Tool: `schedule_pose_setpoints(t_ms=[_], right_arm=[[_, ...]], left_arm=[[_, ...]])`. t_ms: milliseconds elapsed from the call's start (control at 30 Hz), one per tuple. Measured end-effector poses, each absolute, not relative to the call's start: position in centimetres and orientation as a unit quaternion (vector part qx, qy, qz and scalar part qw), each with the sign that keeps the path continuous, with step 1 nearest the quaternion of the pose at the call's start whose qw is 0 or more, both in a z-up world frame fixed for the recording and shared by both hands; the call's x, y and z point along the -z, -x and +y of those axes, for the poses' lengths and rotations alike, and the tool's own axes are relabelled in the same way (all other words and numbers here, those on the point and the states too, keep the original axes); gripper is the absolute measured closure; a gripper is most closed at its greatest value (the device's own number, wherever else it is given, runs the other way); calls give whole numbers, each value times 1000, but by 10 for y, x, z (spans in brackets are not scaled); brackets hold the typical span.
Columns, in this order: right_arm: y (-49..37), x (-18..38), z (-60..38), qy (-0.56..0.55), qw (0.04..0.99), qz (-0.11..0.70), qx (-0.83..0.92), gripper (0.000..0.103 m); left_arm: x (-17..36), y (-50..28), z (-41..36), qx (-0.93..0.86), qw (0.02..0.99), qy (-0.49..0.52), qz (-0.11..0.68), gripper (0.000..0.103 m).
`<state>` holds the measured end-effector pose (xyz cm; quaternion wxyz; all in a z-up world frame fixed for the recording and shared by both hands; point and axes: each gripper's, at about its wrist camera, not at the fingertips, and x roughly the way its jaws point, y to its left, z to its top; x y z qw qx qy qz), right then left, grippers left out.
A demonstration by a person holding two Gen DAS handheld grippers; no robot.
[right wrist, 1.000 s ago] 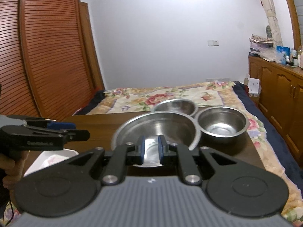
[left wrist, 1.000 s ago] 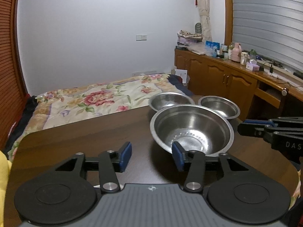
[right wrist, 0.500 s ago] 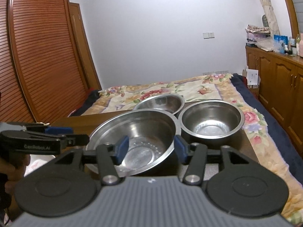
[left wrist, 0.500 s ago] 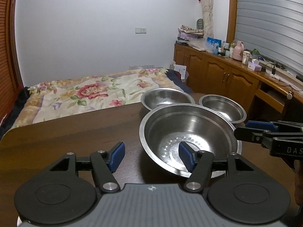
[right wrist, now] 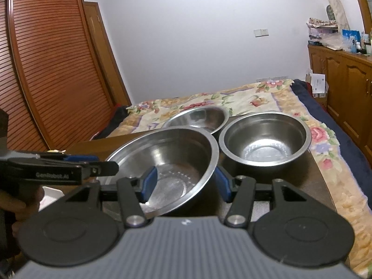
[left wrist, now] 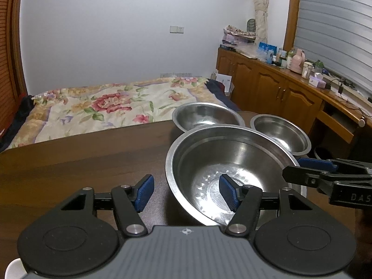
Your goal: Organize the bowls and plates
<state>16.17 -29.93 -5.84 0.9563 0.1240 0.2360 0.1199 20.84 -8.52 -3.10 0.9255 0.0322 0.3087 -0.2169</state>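
Dark wood makes up the table (left wrist: 81,158), which carries three steel bowls toward its far right end. Biggest is the wide bowl (left wrist: 230,162), nearest the cameras, with both grippers straddling its rim: the left gripper (left wrist: 186,191) released, one blue pad inside the bowl and one outside on the left, and the right gripper (right wrist: 187,181) likewise spread across the right-hand rim. Behind it sit the shallow bowl (left wrist: 205,116) on the far left and the small deep bowl (right wrist: 265,139) on the far right. Readable lettering: "GenRobot.AI" on the left gripper's side in the right wrist view, "DAS" on the right gripper's side in the left.
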Motion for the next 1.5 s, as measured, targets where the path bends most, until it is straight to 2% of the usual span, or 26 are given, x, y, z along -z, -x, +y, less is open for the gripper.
schedule_pose_setpoints(t_ms=[400, 667, 800, 867, 933, 1000, 1500], right_arm=[[-178, 65, -306, -139, 951, 250, -121, 47], [-182, 69, -300, -136, 949, 256, -126, 48], [-183, 70, -299, -134, 949, 258, -122, 56], [-183, 70, -299, -136, 948, 259, -123, 62], [-183, 70, -300, -136, 948, 260, -125, 73], [-183, 70, -301, -141, 947, 262, -124, 75], [-142, 54, -294, -161, 948, 241, -133, 76]], left_arm=[[37, -224, -93, 213, 922, -31, 322, 45], [40, -229, -91, 201, 922, -26, 330, 56], [43, -231, -92, 201, 920, -27, 335, 67], [44, -231, -93, 203, 918, -27, 338, 77], [43, -230, -92, 198, 919, -28, 341, 82], [42, -229, -90, 196, 918, -24, 343, 82], [16, -177, -74, 203, 927, -24, 315, 81]])
